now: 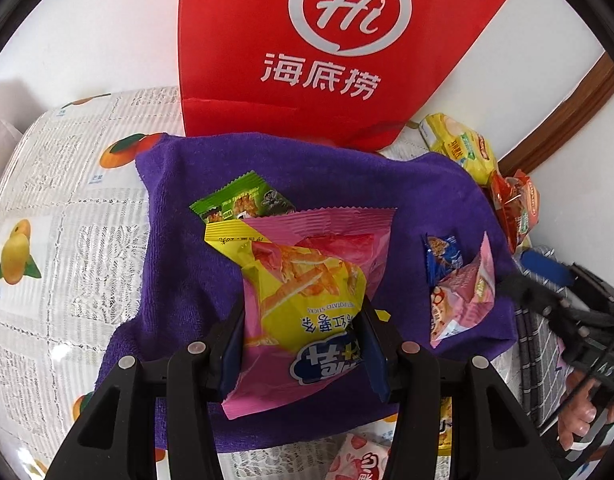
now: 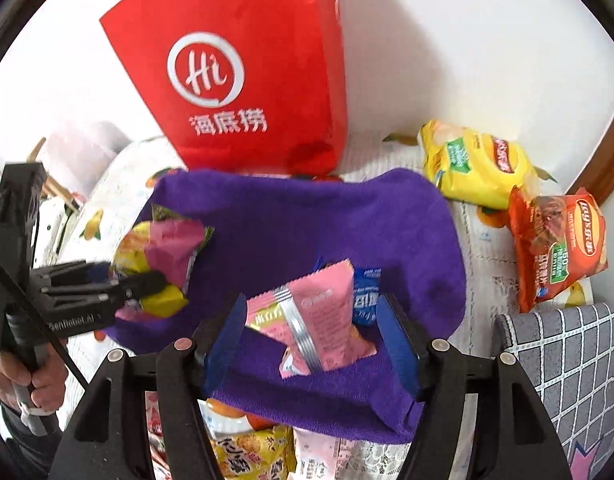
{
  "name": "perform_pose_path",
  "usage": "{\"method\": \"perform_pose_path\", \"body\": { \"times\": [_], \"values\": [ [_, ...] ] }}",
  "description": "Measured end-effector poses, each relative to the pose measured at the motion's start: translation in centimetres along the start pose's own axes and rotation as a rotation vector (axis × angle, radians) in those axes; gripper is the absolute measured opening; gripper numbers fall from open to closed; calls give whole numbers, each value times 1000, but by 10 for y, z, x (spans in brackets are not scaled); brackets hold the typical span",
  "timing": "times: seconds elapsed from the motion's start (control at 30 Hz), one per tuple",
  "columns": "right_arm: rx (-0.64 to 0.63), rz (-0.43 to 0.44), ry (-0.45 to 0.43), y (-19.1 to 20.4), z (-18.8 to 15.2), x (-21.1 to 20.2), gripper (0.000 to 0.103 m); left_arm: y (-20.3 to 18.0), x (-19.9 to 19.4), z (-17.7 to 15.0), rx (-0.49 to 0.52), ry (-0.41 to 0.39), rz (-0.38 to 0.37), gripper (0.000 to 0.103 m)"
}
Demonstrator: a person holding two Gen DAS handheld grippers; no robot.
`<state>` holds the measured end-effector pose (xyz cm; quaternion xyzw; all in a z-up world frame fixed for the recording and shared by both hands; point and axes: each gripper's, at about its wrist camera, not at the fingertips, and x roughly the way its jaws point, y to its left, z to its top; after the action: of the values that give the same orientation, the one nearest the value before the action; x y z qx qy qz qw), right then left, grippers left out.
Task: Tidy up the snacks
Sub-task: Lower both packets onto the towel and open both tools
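A purple towel [image 1: 307, 176] lies on the table; it also shows in the right wrist view [image 2: 307, 216]. My left gripper [image 1: 303, 332] is shut on a pink and yellow potato-stick bag [image 1: 307, 280], which lies over a green packet [image 1: 243, 200]. The same bag shows in the right wrist view [image 2: 159, 256]. My right gripper [image 2: 311, 332] is open around a small pink packet [image 2: 315, 320] on the towel, with a small blue packet [image 2: 365, 296] just behind it. Both small packets show in the left wrist view: the pink packet [image 1: 463, 296] and the blue packet [image 1: 443, 256].
A red paper bag [image 2: 243, 80] stands behind the towel against the white wall. A yellow chip bag [image 2: 475, 164] and an orange chip bag [image 2: 559, 248] lie at the right. More snack packets [image 2: 251, 456] lie at the near edge. A grey checked cloth [image 2: 567, 360] is at right.
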<state>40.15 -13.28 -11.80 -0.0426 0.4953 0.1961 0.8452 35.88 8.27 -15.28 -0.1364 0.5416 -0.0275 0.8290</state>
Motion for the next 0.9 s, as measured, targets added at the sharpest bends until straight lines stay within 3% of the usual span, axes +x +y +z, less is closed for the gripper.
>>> {"method": "perform_pose_path", "body": {
  "times": [0.13, 0.27, 0.47, 0.53, 0.8, 0.9],
  "values": [
    [0, -25, -20, 1, -1, -1, 67, -1, 2, 0, 16, 6, 10, 48],
    [13, 24, -71, 4, -2, -10, 67, -2, 3, 0, 30, 15, 41, 49],
    [85, 116, -114, 0, -14, -27, 67, -5, -8, 2, 50, -2, 56, 62],
    [102, 108, -121, -2, -24, -34, 67, -7, -14, 2, 60, -10, 49, 67],
    [169, 5, -63, -8, -81, -44, 66, -15, -34, 1, 61, -40, 17, 67],
    [187, -2, -29, -9, -103, -38, 56, -20, -43, -1, 74, -61, 13, 67]
  ]
}}
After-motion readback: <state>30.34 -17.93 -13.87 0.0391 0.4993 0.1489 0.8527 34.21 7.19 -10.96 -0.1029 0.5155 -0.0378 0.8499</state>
